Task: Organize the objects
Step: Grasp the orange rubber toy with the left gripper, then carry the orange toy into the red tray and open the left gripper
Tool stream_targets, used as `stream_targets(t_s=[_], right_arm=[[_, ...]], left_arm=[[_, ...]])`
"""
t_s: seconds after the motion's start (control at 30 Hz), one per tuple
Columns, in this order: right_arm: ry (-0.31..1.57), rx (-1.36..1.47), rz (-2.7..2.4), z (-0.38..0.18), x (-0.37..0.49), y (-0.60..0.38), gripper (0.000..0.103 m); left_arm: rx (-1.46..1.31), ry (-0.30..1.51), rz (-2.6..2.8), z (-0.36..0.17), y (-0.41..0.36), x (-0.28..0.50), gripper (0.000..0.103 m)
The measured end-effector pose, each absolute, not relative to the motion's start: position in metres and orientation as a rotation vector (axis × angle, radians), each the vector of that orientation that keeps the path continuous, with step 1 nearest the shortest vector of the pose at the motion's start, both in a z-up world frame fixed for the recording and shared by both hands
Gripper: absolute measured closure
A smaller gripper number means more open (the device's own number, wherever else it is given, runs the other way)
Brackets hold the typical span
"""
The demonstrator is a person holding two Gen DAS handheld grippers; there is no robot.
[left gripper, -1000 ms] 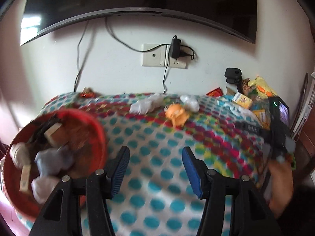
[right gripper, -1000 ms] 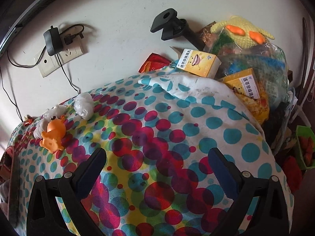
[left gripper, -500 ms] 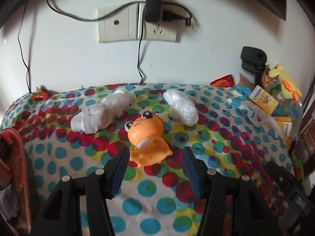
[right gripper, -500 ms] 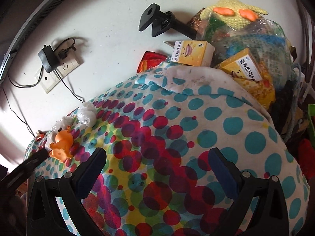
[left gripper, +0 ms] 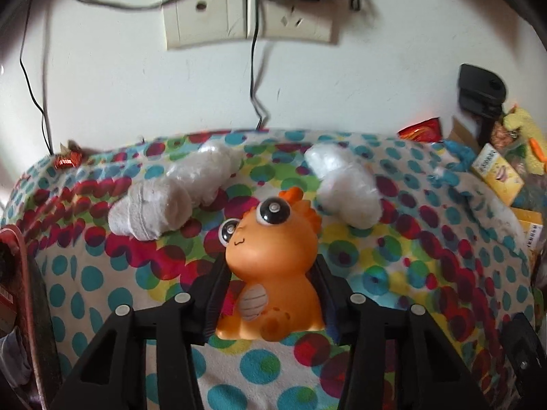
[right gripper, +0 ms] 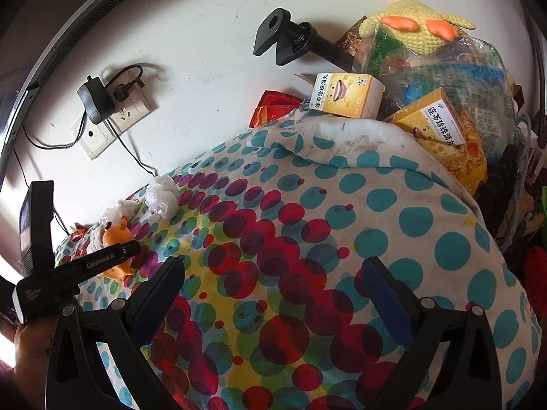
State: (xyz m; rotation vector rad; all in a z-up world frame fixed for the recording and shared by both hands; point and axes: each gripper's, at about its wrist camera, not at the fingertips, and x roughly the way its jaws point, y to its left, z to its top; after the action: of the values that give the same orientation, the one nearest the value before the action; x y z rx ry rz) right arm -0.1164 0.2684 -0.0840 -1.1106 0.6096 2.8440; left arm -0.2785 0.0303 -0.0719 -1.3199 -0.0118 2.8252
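An orange toy dinosaur (left gripper: pixel 270 273) with big eyes sits on the polka-dot cloth (left gripper: pixel 427 273). My left gripper (left gripper: pixel 270 273) has its jaws on both sides of the toy, touching or nearly touching its body. The toy also shows small at the far left of the right wrist view (right gripper: pixel 114 235), with the left gripper's finger (right gripper: pixel 102 259) across it. My right gripper (right gripper: pixel 270 294) is open and empty above the cloth. A rolled white sock (left gripper: pixel 154 212) and a white crumpled plastic wad (left gripper: pixel 345 191) lie just behind the toy.
The red basket rim (left gripper: pixel 24 273) is at the left edge. Yellow boxes (right gripper: pixel 345 95), a knitted yellow toy (right gripper: pixel 420 30) and bags are piled at the right. A black clamp mount (right gripper: pixel 287 41), wall sockets (left gripper: pixel 246 10) and cables are behind.
My left gripper swung away from the red basket and moved forward to the orange dinosaur, which now sits between the jaws; the jaws have narrowed around it. The right gripper barely moved.
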Motion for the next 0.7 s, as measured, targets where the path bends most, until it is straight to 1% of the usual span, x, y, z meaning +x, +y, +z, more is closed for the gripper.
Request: stream_targets(t_s=[0.17,0.37,0.6,0.7], right_arm=[[0.594,-1.114,2.844,-0.084,-0.117,0.267,0.0],[0.582,-1.124,2.832,-0.085,-0.117,0.266,0.0],[0.561,-1.144,2.822,-0.086,-0.12,0.265,0.0],[0.557,-1.159,2.82,-0.088,-0.121,0.264,0.0]], left_arm=[[-1.208,-0.034,2.848,-0.037,0.038,-0.256,0.055],[-1.107,0.028,2.902,0.009,0.035,-0.223,0.055],[-1.061,0.034,2.977,0.043,-0.003,-0.185,0.055],[-1.053,0.009,3.003,0.052,-0.024,-0.173,0.055]])
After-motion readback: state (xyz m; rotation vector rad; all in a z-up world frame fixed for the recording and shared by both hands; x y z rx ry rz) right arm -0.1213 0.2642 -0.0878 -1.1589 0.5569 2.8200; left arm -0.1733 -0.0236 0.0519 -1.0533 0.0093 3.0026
